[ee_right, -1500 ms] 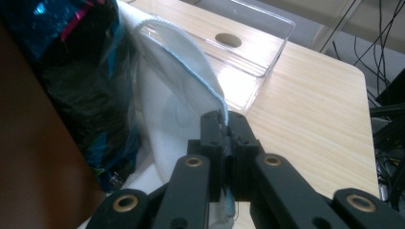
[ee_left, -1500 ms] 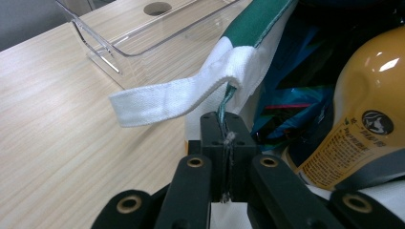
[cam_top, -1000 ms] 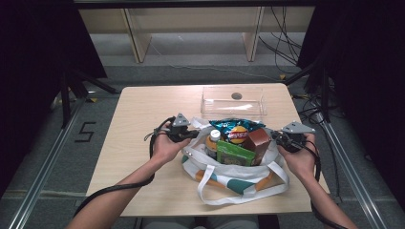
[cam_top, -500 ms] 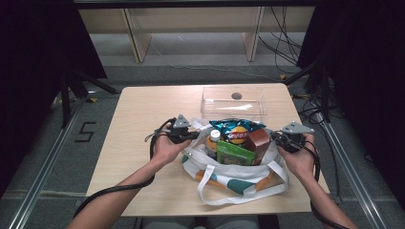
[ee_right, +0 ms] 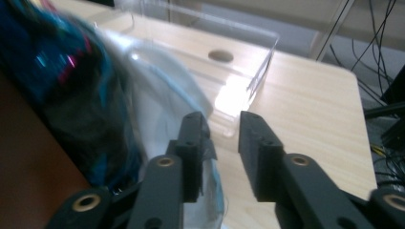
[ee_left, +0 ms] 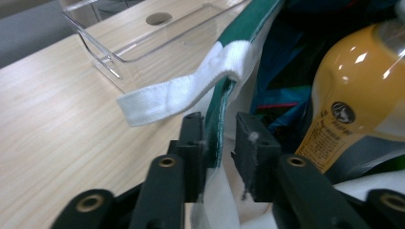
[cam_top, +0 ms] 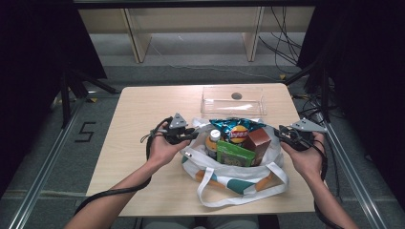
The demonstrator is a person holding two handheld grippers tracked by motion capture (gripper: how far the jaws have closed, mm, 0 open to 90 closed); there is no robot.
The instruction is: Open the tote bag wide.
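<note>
- The bag sits on the surface, just in front of the clear tray, packed with groceries.
- Left tongs have just been opening; the bag's rim lies between the jaws, no longer pinched.
- Right tongs have likewise just been opening, apart, nothing between them.
- Best to back both straight off so the rim isn't dragged.
- Bottle label print is too small to read; the chip bag logo is illegible.
</note>
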